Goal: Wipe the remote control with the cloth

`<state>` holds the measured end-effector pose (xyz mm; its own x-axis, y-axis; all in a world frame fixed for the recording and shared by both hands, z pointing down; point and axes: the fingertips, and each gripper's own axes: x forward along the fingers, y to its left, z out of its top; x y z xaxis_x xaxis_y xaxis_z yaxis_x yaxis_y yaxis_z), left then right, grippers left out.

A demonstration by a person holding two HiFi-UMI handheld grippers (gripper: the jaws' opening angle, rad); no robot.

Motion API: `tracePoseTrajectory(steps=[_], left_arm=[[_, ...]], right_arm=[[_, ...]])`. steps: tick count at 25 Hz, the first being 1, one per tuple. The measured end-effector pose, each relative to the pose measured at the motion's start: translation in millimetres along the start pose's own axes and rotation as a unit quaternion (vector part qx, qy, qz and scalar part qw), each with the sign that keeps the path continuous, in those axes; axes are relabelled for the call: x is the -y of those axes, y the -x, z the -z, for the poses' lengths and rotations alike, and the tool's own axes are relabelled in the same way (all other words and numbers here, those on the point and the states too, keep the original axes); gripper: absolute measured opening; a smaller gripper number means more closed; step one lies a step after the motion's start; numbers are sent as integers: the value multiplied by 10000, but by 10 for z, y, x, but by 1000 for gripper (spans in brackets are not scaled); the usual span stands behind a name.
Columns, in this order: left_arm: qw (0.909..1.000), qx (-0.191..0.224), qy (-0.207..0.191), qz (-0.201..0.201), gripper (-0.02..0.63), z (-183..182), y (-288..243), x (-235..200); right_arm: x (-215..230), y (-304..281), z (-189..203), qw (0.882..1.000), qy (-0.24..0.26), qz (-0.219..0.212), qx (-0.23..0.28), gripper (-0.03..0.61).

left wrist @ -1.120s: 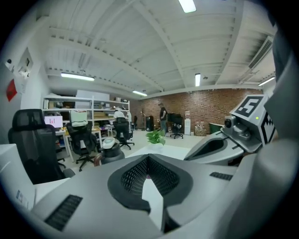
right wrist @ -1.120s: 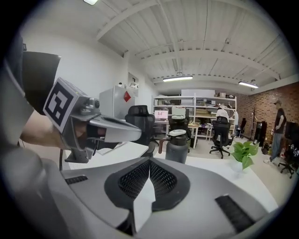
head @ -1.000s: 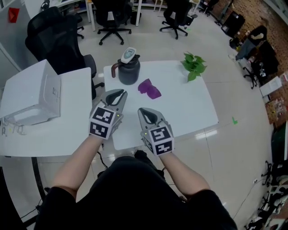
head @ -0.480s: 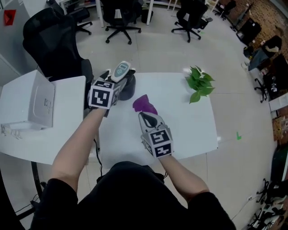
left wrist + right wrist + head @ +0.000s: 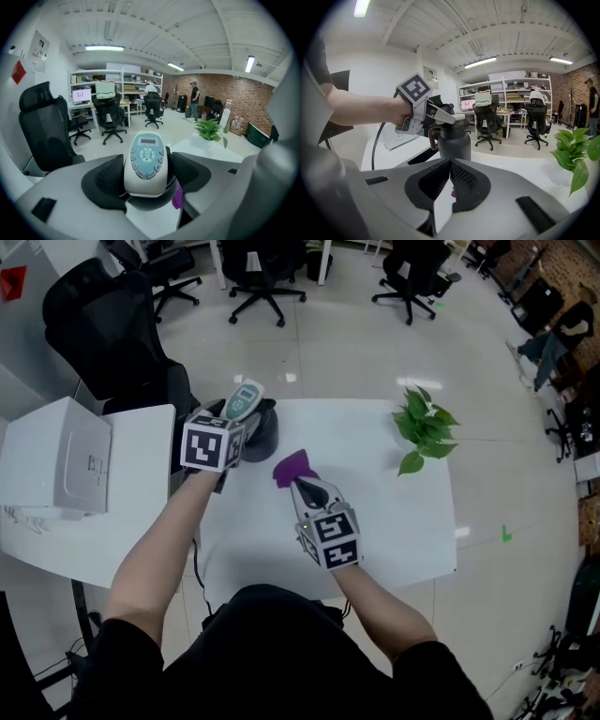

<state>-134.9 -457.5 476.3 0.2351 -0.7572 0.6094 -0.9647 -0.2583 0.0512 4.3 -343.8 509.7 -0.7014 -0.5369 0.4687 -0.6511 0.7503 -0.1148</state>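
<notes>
Fingers on your left gripper [image 5: 235, 421] have just spread wide around the remote [image 5: 244, 399] atop the jug [image 5: 266, 429], ready to grasp it; your right gripper [image 5: 306, 487] sits closed, empty, beside the cloth [image 5: 291, 465]

White remote [image 5: 243, 401] atop jug [image 5: 261, 432], crumpled purple cloth [image 5: 292, 466] beside

Dark jug [image 5: 265, 430] on white table [image 5: 394, 512]; plant [image 5: 424, 427] far right; white box [image 5: 61, 465] left.
</notes>
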Motion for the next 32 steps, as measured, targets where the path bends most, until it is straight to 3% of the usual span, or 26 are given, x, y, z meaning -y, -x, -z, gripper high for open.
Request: tracePoseTrajectory(steps=[3, 10, 12, 14, 18, 24, 25, 27, 32], left_arm=[[9999, 20, -105, 31, 256, -28, 25, 63], [9989, 154, -415, 130, 253, -32, 188, 178], [9986, 268, -417, 161, 253, -20, 320, 229], [9977, 431, -493, 168, 252, 7, 480, 281], [9932, 826, -788, 208, 252, 86, 838, 427], [9844, 1108, -1341, 258, 252, 320, 1199, 657], [9836, 1097, -1405, 278, 252, 375, 1228, 676], [9830, 1062, -1462, 315, 252, 481, 1273, 681], [9820, 994, -1571, 337, 252, 733, 1418, 633]], right_arm=[[83, -84, 20, 10000, -62, -1, -33, 15], [400, -352, 313, 9982, 53, 259, -543, 27], [466, -465, 497, 9955, 112, 275, -902, 88], [504, -584, 699, 9913, 186, 244, -1278, 216], [557, -841, 1082, 9797, 438, 229, -1943, 291], [662, -1134, 1360, 9664, 654, 341, -2464, 288], [668, -1135, 1373, 9657, 625, 374, -2493, 231], [662, -1106, 1362, 9666, 538, 455, -2464, 154], [423, -803, 1126, 9780, 321, 502, -1999, 129]])
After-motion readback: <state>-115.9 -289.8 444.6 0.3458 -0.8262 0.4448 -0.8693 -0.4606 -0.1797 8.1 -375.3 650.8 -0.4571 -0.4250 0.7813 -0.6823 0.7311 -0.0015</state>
